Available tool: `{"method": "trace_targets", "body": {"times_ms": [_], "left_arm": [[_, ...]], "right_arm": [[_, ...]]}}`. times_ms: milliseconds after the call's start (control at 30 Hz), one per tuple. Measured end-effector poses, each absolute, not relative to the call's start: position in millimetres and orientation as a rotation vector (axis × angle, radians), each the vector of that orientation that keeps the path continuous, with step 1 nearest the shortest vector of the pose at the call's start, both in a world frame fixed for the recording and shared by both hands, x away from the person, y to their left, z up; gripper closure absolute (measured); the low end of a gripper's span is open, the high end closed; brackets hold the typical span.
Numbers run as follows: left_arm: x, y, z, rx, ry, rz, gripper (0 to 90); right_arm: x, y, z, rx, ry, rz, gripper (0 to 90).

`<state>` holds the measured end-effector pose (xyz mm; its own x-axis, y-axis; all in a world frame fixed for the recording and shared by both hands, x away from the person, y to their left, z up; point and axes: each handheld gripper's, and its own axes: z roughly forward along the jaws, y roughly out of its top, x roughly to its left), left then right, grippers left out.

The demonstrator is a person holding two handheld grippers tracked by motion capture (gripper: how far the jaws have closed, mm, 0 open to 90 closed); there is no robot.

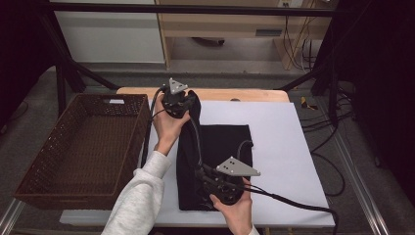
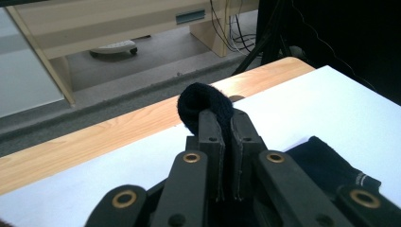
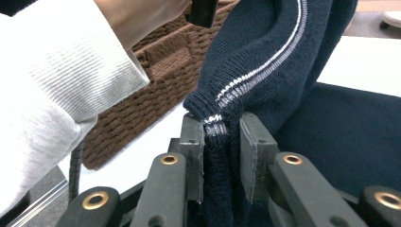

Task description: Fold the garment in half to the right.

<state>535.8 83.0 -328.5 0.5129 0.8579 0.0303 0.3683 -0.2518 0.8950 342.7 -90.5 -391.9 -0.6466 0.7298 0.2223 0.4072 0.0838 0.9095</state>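
On the white sheet (image 1: 279, 147) covering the wooden table (image 1: 230, 94), a dark navy sweater (image 1: 222, 147) is lying partly folded, its flat part sitting near the centre of the high view and just beside the brown wicker basket (image 1: 78, 147) that is standing at nine o'clock. Along the garment's nine o'clock edge a fold is being held up off the sheet by both tools. At about eleven o'clock from the flat part, the left gripper (image 1: 183, 108) is pinching one end of that raised fold; in the left gripper view its jaws are standing almost together, with a bunch of dark knit (image 2: 205, 106) bulging out over their tips. At six o'clock, near the table's front edge, the right gripper (image 1: 208, 188) is clamping the other end; in the right gripper view its jaws are pressing narrowly on a thicker wad of cloth where a thin white stripe (image 3: 265, 61) is running along the hem. A grey-white sleeve (image 1: 139, 196) is covering the person's left forearm, which is crossing between basket and sweater. Black cables are trailing from both tools across the fabric.
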Motion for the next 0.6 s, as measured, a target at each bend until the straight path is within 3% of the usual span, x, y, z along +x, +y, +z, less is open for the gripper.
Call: {"method": "trace_targets", "body": {"times_ms": [600], "left_arm": [[549, 49, -355, 1.849, 0.990, 0.620, 84.8]], "right_arm": [[343, -112, -407, 1.185, 2.033, 1.496, 73.2]]}}
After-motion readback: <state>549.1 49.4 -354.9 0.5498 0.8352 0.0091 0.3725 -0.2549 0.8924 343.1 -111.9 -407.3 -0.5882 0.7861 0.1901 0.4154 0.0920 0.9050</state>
